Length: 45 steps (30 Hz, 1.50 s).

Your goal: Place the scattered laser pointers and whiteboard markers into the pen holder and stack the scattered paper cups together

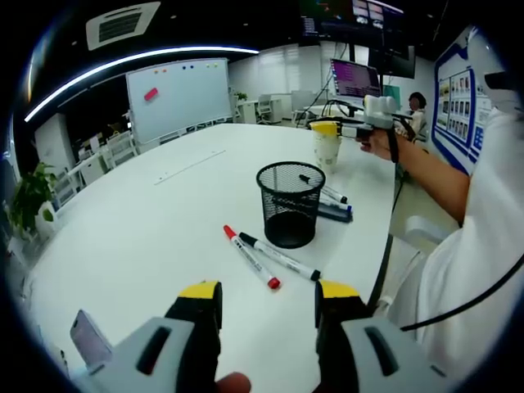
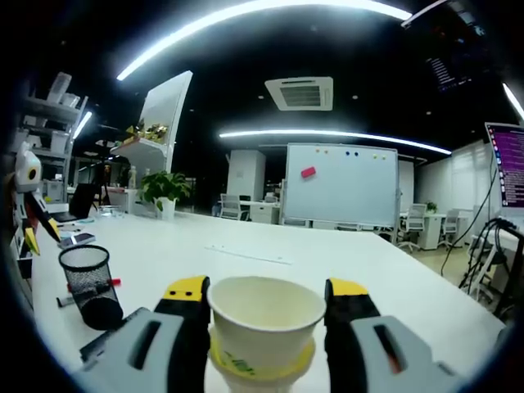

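Judging by the 2 views, the job is partly done. On the white table (image 1: 131, 237) the black mesh pen holder (image 1: 290, 203) stands upright with at least 1 pen-like item leaning inside it. Just in front of it, 2 whiteboard markers lie loose on the tabletop — a red marker (image 1: 251, 257) and a black marker (image 1: 280, 256), close together and angled toward each other. Behind the holder, more pens (image 1: 334, 205) rest flat on the table; what kind they are is too small to tell.

The left gripper (image 1: 268, 304) hovers low over the near edge of the table with its jaws spread apart and nothing between them, pointed at the 2 loose markers.

The right gripper (image 2: 268, 304) is held up beyond the holder, clamped around a paper cup (image 2: 265, 315) that sits nested in a second cup (image 2: 260, 362) with a yellow rim — so the stacking looks underway or nearly finished. No other loose cups can be made out.

What remains, as a judgement: collecting the 2 markers and the pens behind the holder, and setting the cup stack down.
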Each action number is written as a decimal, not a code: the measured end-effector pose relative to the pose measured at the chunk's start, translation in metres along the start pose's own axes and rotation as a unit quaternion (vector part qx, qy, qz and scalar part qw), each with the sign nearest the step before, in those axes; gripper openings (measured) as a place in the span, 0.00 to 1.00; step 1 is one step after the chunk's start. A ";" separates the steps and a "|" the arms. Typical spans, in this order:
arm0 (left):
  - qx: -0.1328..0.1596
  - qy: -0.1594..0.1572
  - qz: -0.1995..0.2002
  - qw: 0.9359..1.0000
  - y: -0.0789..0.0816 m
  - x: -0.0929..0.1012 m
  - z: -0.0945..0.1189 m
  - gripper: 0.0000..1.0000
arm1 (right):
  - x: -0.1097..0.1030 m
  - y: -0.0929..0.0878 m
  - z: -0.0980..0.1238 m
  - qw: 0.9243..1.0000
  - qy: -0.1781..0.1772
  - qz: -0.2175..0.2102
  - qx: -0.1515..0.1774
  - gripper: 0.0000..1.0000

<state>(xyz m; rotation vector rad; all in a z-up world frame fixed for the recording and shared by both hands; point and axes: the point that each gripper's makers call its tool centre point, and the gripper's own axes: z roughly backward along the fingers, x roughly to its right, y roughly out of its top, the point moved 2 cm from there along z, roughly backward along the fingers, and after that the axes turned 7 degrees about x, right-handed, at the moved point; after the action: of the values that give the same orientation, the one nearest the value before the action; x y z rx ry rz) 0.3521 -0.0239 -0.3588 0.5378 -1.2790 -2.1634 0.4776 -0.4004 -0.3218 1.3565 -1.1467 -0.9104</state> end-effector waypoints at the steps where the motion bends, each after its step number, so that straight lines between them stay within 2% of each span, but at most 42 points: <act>1: 0.000 0.000 0.000 1.000 0.000 0.000 0.000 0.47 | 0.000 0.000 0.000 1.000 0.000 0.000 0.000 0.55; 45: 0.000 0.000 0.003 1.000 -0.003 -0.002 -0.001 0.47 | -0.006 -0.017 0.001 0.999 0.010 -0.004 -0.030 0.56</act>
<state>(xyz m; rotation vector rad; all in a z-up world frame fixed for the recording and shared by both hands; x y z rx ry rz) 0.3532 -0.0222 -0.3614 0.5319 -1.2783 -2.1590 0.4774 -0.3955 -0.3392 1.3187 -1.0908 -0.9275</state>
